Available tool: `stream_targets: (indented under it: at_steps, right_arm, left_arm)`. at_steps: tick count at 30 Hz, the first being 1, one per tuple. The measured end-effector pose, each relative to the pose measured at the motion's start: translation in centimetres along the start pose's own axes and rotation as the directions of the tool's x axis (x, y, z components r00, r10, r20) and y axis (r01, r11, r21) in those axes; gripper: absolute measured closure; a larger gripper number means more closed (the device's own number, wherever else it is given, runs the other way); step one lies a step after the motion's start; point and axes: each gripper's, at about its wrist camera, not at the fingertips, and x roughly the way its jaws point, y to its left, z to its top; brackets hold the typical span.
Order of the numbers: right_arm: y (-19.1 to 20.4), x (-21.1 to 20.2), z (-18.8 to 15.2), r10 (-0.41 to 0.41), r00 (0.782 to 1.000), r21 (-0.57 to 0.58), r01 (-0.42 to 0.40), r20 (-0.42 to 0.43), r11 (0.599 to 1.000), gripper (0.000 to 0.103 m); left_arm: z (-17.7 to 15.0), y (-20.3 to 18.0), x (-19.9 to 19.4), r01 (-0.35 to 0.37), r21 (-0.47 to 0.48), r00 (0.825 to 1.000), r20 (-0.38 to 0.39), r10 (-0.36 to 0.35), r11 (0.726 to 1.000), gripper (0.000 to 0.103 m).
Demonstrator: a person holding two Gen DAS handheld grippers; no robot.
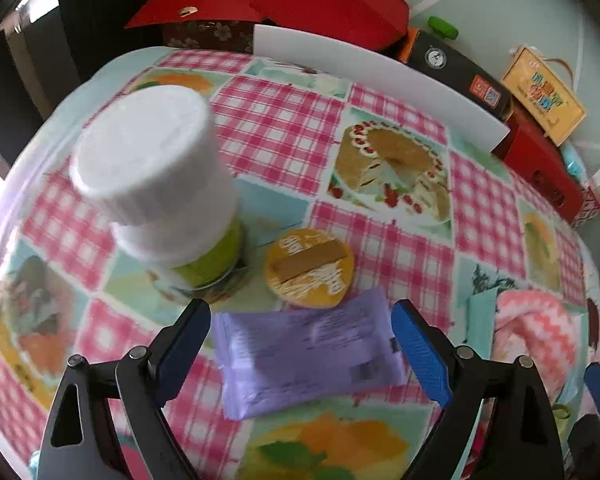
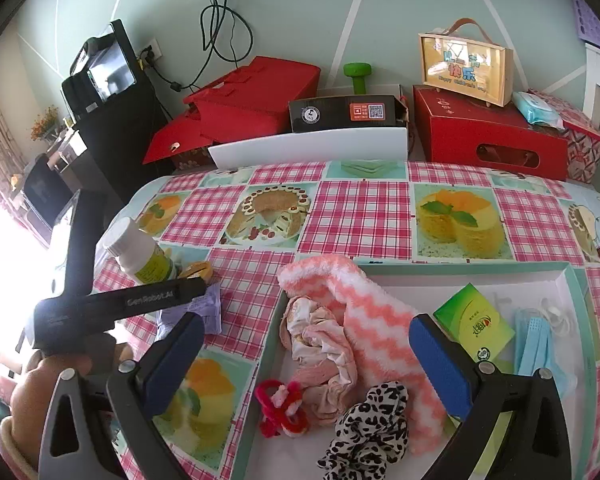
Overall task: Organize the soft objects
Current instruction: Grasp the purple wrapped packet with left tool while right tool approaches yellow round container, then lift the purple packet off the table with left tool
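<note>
A: How do the grippers stand?

B: The left gripper (image 1: 300, 344) is spread wide above a purple packet (image 1: 308, 356) lying flat on the checked tablecloth (image 1: 280, 128); whether its pads touch the packet is unclear. The right gripper (image 2: 306, 360) gapes empty over a tray (image 2: 460, 274).

A: And the soft things?

B: A pink zigzag towel (image 2: 364, 312), crumpled cloth (image 2: 320, 344) and leopard scrunchie (image 2: 368, 420) lie in the tray; the left view is blurred.

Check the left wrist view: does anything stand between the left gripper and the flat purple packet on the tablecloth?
Nothing visible does. The flat purple packet lies directly between the open left gripper. The round yellow lid sits just beyond it.
</note>
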Motion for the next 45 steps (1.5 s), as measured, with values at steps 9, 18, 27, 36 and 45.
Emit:
stream_targets:
  at_steps: [9, 18, 27, 36, 45]
  right_arm:
    - [-0.4, -0.1, 0.0, 0.001, 1.0, 0.01, -0.001, 0.001, 1.0, 0.0]
    - [-1.2, -0.3, 0.0, -0.004, 1.0, 0.032, 0.004, 0.0, 0.999, 0.0]
    - [-1.7, -0.3, -0.1, -0.002, 1.0, 0.049, 0.002, -0.001, 0.999, 0.0]
    - [-1.3, 0.2, -0.2, -0.008, 1.0, 0.035, 0.008, -0.016, 0.999, 0.0]
    - [-0.9, 0.3, -0.3, -0.017, 1.0, 0.017, 0.018, -0.019, 1.0, 0.0]
  left_arm:
    - [0.2, -0.8, 1.5, 0.086, 0.037, 0.996, -0.027, -0.085, 0.996, 0.011]
    - [-1.6, -1.7, 1.4, 0.095, 0.082, 0.981, -0.177, -0.08, 0.992, 0.011]
    - [-3.1, -3.1, 1.0, 0.002, 0.18, 0.992, -0.124, 0.021, 0.984, 0.03]
    - [-3.3, -3.9, 0.4, 0.055, 0.201, 0.991, -0.132, -0.028, 0.978, 0.052]
    - [-3.2, -2.7, -1.5, 0.14, 0.169, 0.985, -0.124, -0.119, 0.976, 0.057]
